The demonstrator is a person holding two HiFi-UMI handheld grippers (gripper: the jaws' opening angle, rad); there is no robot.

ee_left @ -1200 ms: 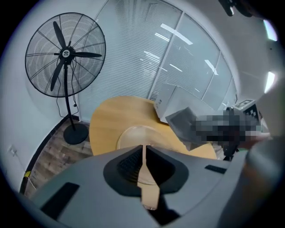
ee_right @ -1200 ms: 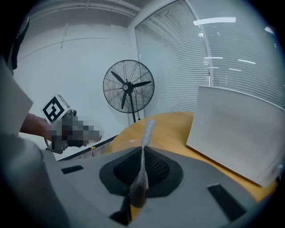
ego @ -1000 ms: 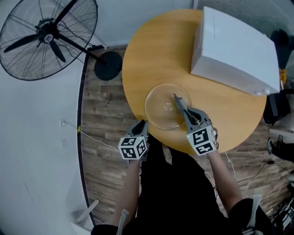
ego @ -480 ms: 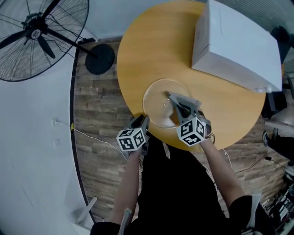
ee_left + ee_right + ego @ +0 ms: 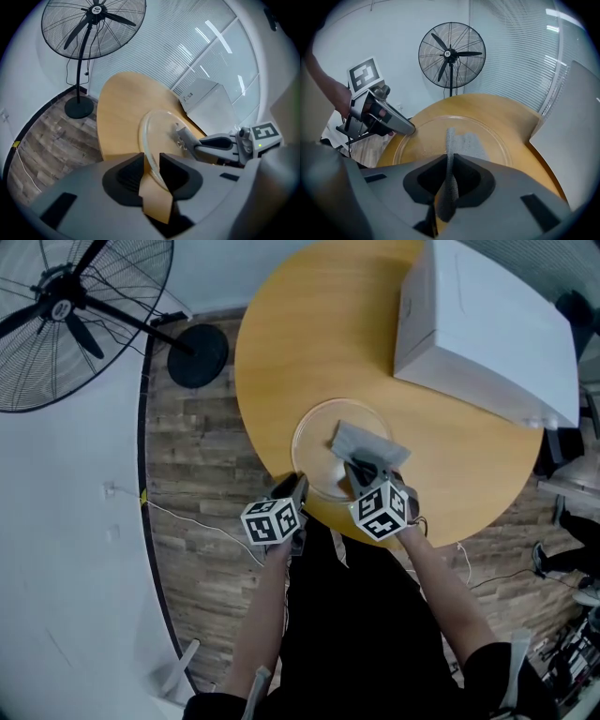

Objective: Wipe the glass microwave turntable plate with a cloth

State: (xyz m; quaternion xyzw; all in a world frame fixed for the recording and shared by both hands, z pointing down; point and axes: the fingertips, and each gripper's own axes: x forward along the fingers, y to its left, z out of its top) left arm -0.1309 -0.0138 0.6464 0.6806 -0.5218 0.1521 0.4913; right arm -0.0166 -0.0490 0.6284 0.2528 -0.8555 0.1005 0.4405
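From the head view, the glass plate [image 5: 317,439] lay on the round worktop [image 5: 300,334] near its front edge, with the grey cloth [image 5: 372,443] spread over its right part. The left tool [image 5: 296,486] sat at the plate's near rim, and the right tool [image 5: 362,471] was over the cloth. In the left gripper view, the 2 jaws had just been opening and stood wide, with the rim between them unclamped. In the right gripper view, the jaws pinched a fold of the cloth, and the rest of it lay on the plate.
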